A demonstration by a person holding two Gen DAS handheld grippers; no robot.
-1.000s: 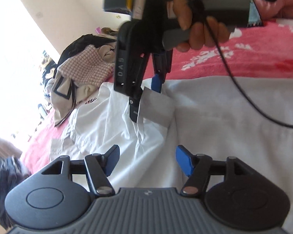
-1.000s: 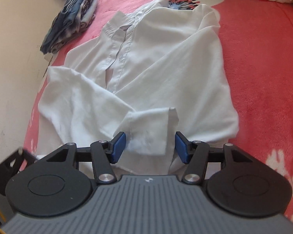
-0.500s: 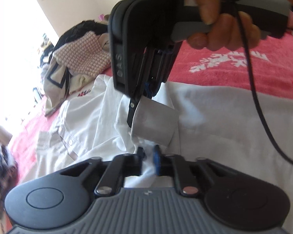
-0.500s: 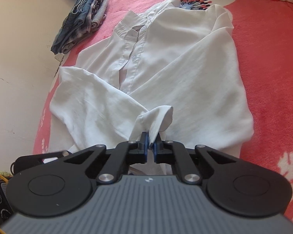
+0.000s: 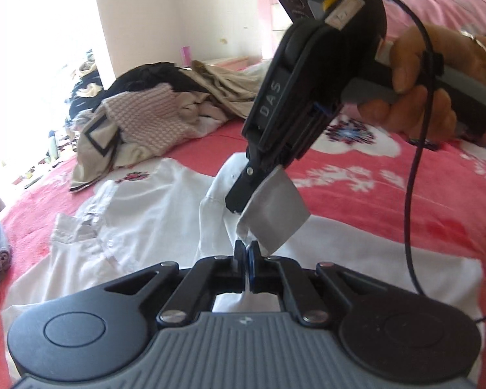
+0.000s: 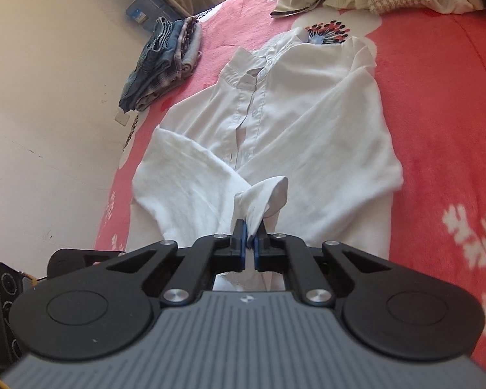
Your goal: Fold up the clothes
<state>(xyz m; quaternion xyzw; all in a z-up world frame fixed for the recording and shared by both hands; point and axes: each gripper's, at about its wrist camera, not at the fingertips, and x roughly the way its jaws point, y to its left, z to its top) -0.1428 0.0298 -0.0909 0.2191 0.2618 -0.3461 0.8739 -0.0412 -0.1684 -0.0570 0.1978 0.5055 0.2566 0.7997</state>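
Both hand-held grippers, left (image 5: 247,253) and right (image 6: 249,233), are clamped on the white shirt's (image 6: 324,136) sleeve cuff (image 6: 269,194)

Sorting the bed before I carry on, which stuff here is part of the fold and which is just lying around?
In the job:
white shirt
its cuff
left claw
right claw

Lying about:
pile of loose clothes
folded jeans stack
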